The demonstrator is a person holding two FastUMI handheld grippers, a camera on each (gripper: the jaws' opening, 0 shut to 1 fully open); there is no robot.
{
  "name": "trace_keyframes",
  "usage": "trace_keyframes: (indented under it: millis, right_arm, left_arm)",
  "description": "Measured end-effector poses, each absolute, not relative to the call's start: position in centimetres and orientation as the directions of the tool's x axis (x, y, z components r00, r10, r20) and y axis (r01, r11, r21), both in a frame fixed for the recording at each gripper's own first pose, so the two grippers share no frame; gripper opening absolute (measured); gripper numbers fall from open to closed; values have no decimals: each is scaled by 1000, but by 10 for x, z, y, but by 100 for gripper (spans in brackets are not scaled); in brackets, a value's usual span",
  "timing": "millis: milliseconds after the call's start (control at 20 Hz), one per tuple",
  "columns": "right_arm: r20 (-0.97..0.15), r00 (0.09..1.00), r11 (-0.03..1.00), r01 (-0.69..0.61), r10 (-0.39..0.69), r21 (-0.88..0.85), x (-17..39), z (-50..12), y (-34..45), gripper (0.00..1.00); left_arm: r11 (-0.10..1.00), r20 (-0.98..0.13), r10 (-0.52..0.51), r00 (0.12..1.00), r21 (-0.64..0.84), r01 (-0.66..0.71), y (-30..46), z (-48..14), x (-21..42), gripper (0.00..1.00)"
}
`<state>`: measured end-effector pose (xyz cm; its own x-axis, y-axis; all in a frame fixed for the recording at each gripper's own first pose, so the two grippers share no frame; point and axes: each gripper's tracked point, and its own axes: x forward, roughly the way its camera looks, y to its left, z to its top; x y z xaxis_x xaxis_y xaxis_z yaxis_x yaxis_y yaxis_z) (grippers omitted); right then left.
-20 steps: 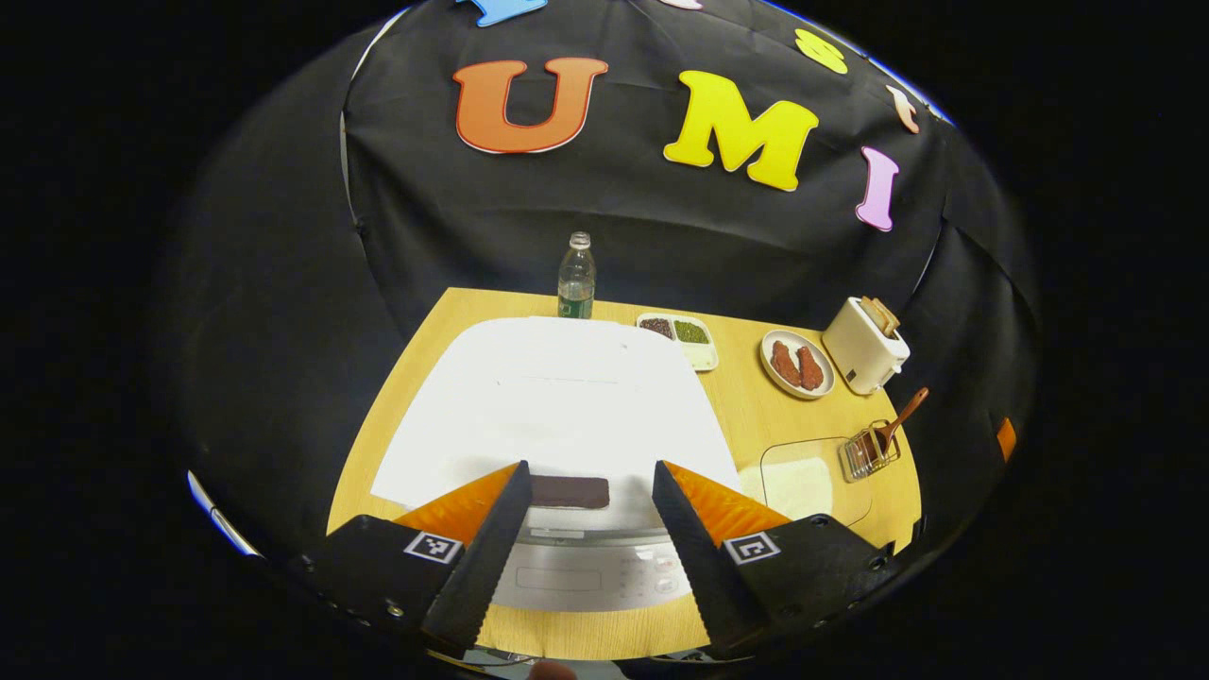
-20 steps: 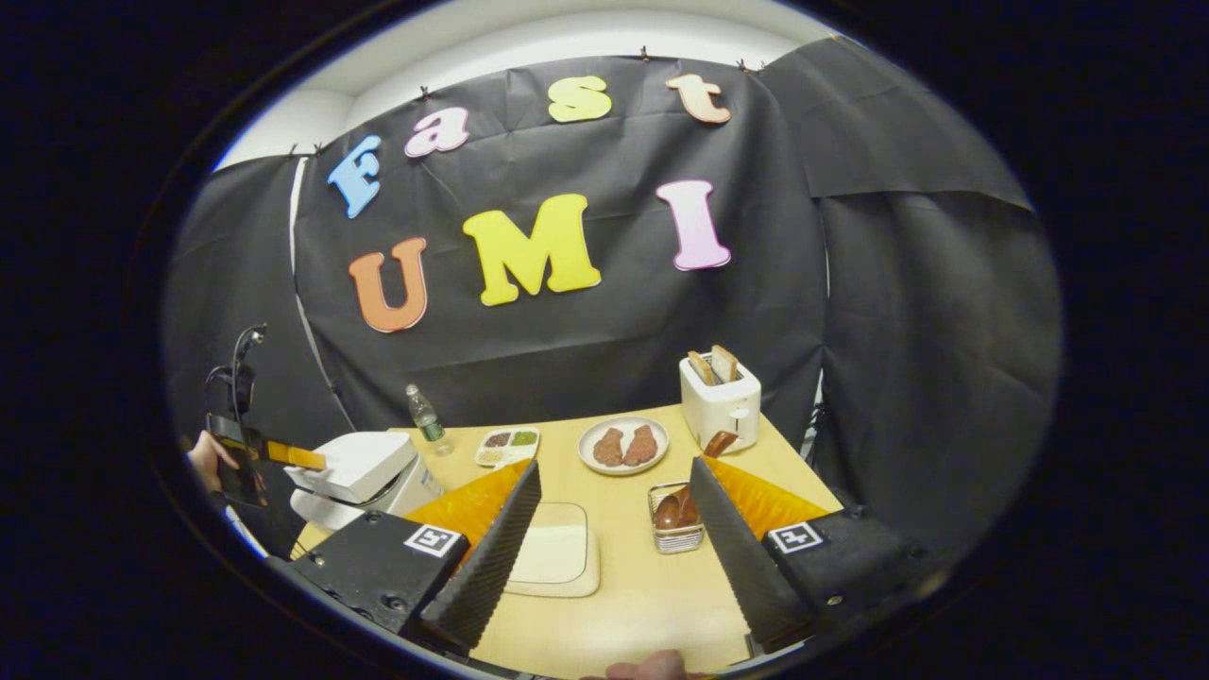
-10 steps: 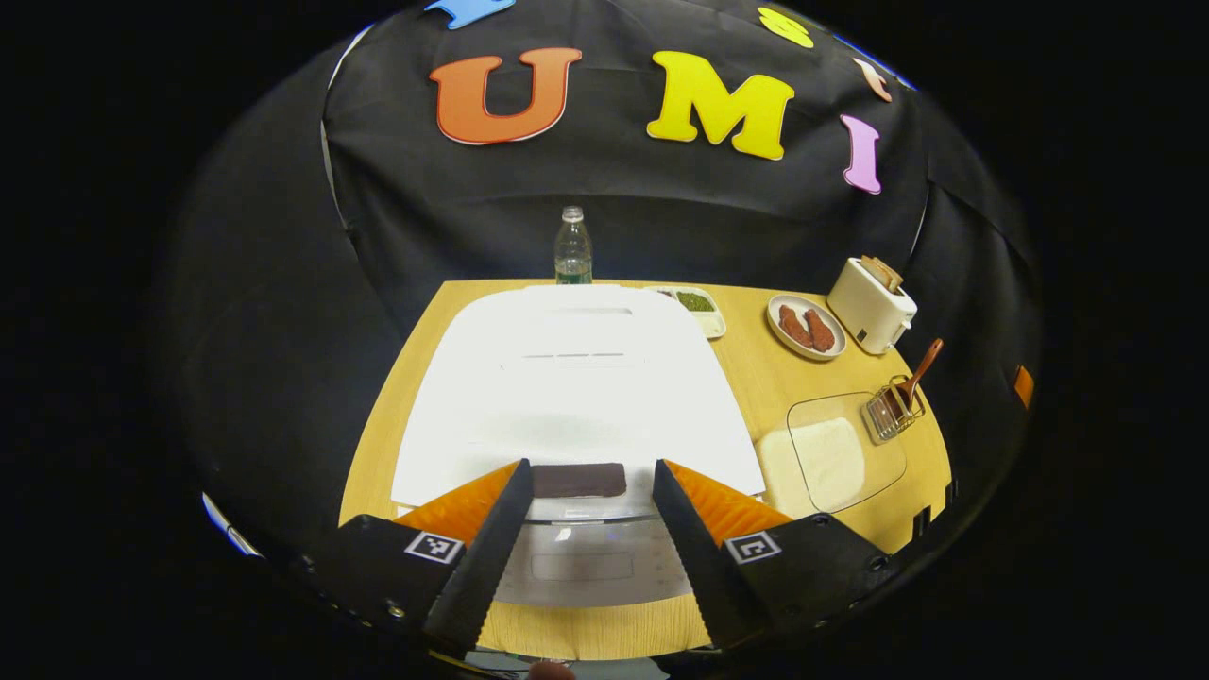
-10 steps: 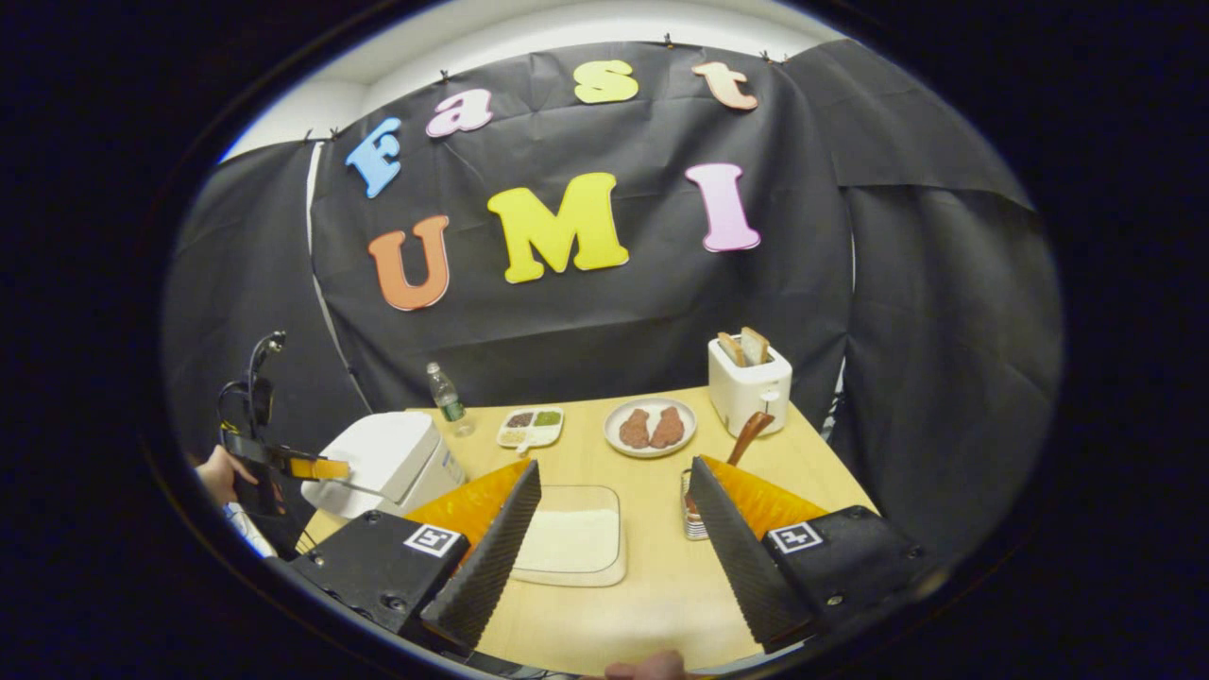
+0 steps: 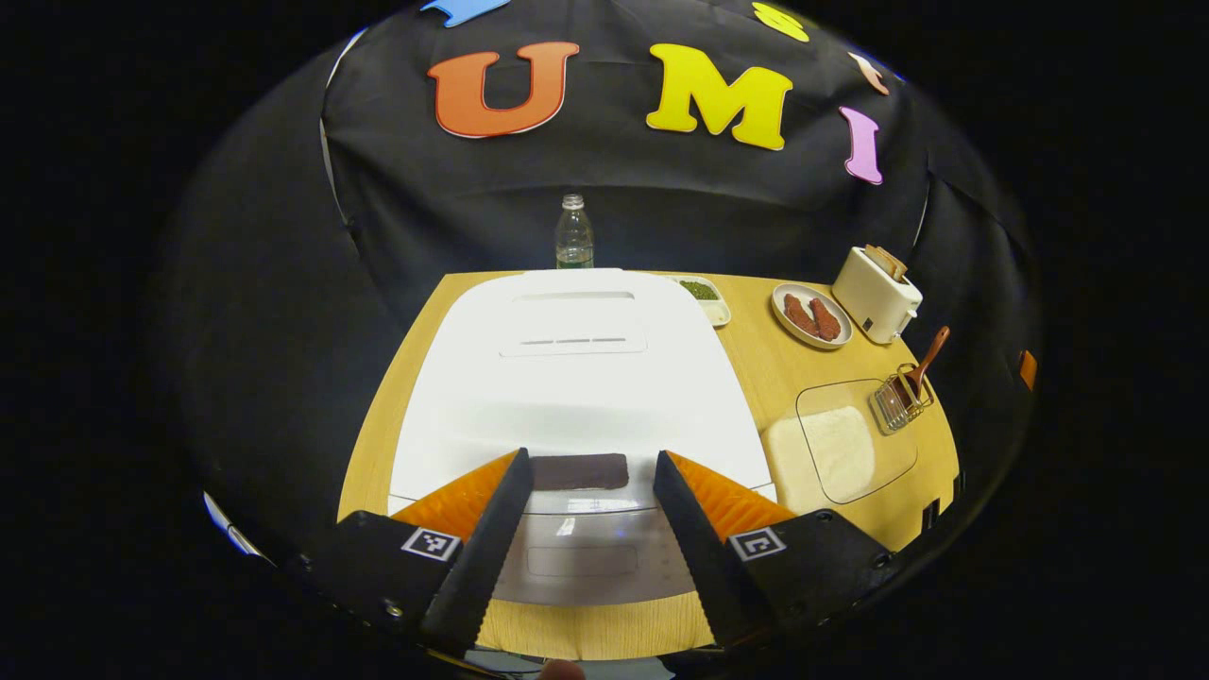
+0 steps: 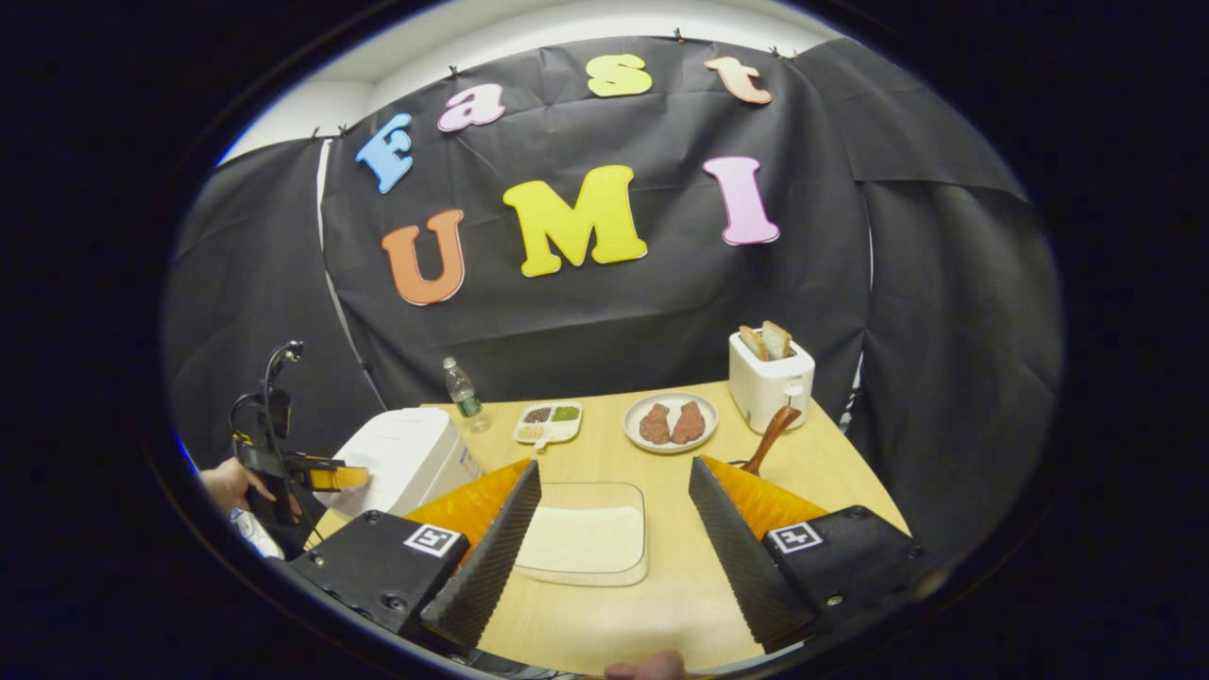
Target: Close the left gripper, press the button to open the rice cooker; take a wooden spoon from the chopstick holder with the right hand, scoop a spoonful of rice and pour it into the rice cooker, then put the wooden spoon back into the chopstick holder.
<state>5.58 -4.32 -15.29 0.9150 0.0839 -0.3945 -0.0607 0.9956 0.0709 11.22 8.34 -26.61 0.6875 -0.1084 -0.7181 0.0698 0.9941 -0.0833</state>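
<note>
The white rice cooker [image 5: 576,378] stands shut on the wooden table, its dark button [image 5: 579,470] at the front edge of the lid. My left gripper [image 5: 586,472] hangs open just in front of it, the button showing between the fingers. In the right gripper view the rice cooker [image 6: 401,458] sits at the left, with the left gripper [image 6: 321,472] held by a hand beside it. My right gripper [image 6: 614,477] is open above the clear tray of rice [image 6: 586,538]. The wooden spoon [image 6: 770,439] leans in the wire chopstick holder [image 5: 902,401], partly hidden behind my right finger.
A water bottle [image 6: 461,387] stands behind the cooker. A divided dish of beans [image 6: 548,423], a plate with two brown pieces [image 6: 671,423] and a white toaster with bread [image 6: 770,373] line the back of the table [image 6: 661,595]. Black cloth walls close in behind.
The left gripper has come closer over the cooker, so the lid looms larger. The right gripper's view has tilted back and left; the chopstick holder has slid behind its right finger.
</note>
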Motion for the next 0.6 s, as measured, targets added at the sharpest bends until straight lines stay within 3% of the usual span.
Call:
trace_keyframes:
  millis: [250,350,600]
  right_arm:
    - [-364,928,996,-68,87,63,55,-139,-43,96]
    - [-352,932,996,-64,81,59,54,-135,-47,100]
    - [-329,943,998,-35,49,50,58,-124,-58,100]
  left_arm:
    - [994,-690,-105,716,-99,51,78,-254,117,88]
    - [993,-682,-101,724,-108,36,77,-251,117,97]
    - [992,-561,-58,826,-128,-17,84,-196,127,97]
